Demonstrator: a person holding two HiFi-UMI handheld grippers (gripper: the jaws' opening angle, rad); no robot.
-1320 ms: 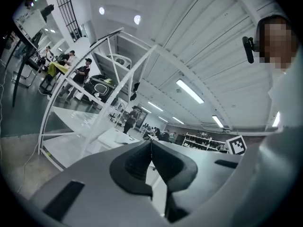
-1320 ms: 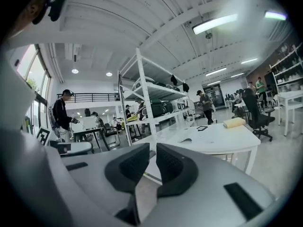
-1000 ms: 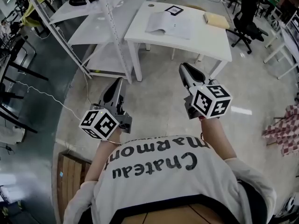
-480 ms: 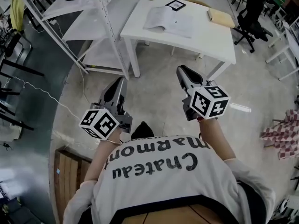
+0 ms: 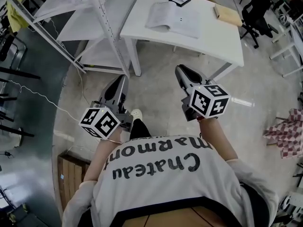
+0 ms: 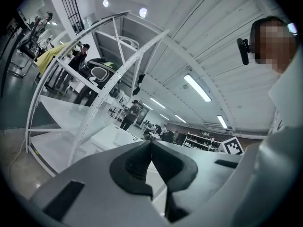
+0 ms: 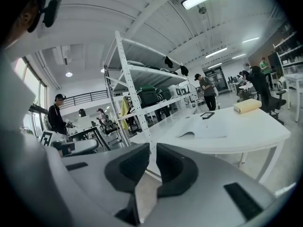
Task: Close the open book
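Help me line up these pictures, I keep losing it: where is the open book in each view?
Head view: open book on the white table, top centre.
Left gripper view: cannot be made out.
Right gripper view: open book on the table, right of centre.
Shared landmark: white shelving rack, left of the table, seen in all three.

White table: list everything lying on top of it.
On the white table lie an open book, a square marker card and a tan flat block. Anything beneath the book's pages is covered.
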